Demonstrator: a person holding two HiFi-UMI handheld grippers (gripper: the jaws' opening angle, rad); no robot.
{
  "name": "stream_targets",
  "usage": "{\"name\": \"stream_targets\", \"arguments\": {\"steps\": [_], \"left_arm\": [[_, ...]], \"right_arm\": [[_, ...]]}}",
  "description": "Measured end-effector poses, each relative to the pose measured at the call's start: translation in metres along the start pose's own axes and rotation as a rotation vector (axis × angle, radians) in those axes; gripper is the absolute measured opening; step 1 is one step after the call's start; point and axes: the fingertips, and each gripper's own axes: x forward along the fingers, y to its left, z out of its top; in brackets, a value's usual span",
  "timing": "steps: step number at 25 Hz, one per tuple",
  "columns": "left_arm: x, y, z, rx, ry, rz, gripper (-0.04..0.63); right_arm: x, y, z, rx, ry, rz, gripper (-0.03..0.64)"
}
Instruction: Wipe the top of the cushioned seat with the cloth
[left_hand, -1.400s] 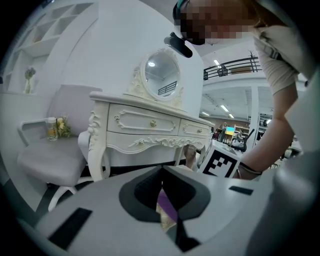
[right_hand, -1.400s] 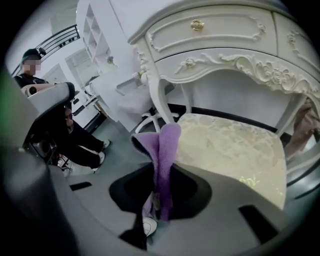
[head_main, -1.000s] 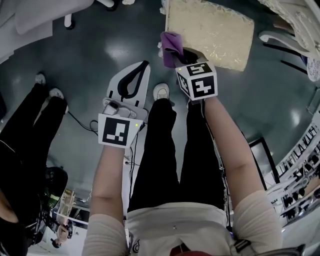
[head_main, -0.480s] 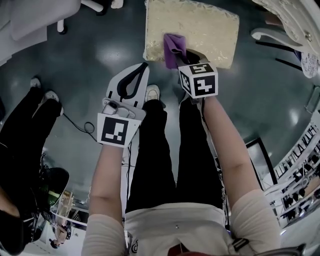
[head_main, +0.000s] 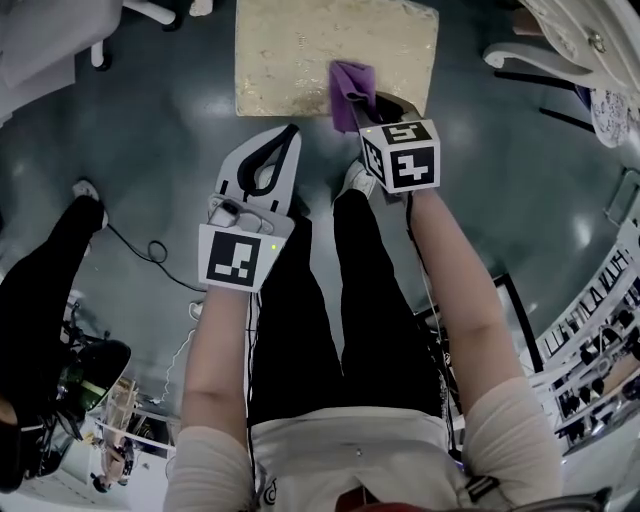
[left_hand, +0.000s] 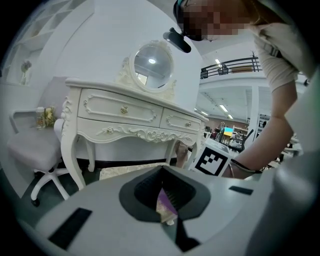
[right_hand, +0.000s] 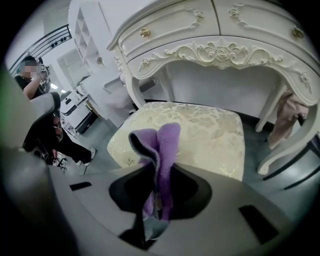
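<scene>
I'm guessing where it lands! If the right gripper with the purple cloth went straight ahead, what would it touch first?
Probably the cushioned seat: the right gripper points at its top, and the purple cloth in its fingers would get there first. I can't tell how far off the seat is.

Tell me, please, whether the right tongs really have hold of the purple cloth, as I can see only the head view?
Observer: Yes. In the right gripper view the right gripper is shut on the purple cloth, and the cloth's folded end sticks out past the tongs.
Operator: Thank you. What stands beyond the seat?
Observer: A white dressing table with carved drawer fronts stands behind the cushioned seat.
Operator: Is there anything on top of it?
Observer: The left gripper view shows a round mirror standing on its top.
</scene>
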Motion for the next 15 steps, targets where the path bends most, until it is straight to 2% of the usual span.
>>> {"name": "stream_targets", "arguments": {"steps": [5,11,15], "left_arm": [[0.024,-0.027,-0.004,0.000,0.008,-0.006,0.014],[0.054,-0.070,0.003,0.017,-0.004,-0.053,0.014],[0.067,-0.086,0.002,-0.006,0.012,-0.065,0.014]], "right_arm": [[-0.018,-0.042,-0.014,0.033,-0.006,-0.017,0.080],[-0.042,-0.091,-0.036,0.051,-0.005,-0.074,0.080],[-0.051,-0.118,-0.049,0.057,0.018,-0.114,0.078]]}}
